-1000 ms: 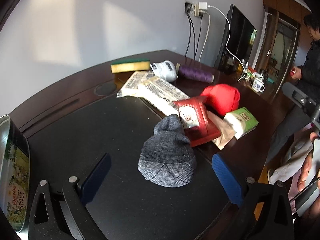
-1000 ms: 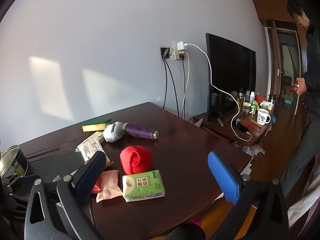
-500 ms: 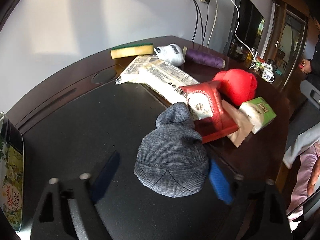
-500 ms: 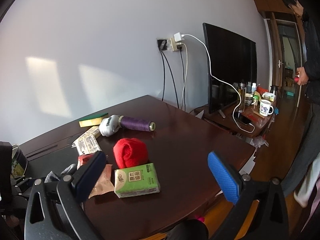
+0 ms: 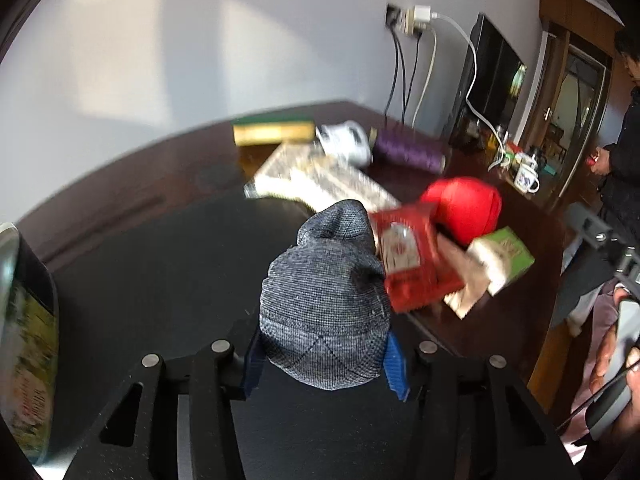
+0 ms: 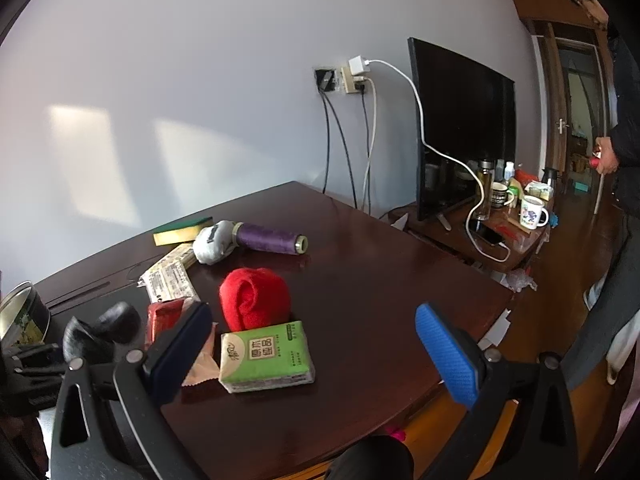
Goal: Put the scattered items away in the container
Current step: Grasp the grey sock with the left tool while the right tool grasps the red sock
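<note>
A grey knit bundle (image 5: 324, 300) sits on the black mat between the blue pads of my left gripper (image 5: 324, 360). Its jaws are closing and the pads press both sides of the bundle. The round tin (image 5: 24, 340) stands at the mat's left edge. Behind the bundle lie a red packet (image 5: 408, 256), a red sock ball (image 5: 464, 208) and a green tissue pack (image 5: 508, 252). My right gripper (image 6: 312, 320) hangs open just above the tissue pack (image 6: 266, 356), holding nothing. The red ball (image 6: 254, 300) lies just beyond the pack.
Further back lie cracker packets (image 6: 172, 276), a white sock roll (image 6: 212, 242), a purple spool (image 6: 272, 236) and a yellow-green sponge (image 6: 182, 232). A beige sachet (image 6: 198, 372) touches the tissue pack. A TV (image 6: 460, 136) on a low stand and a standing person (image 6: 624, 120) are to the right.
The left jaws went from wide open to pressing on the grey bundle. The right gripper sank a little toward the tissue pack, still open.
</note>
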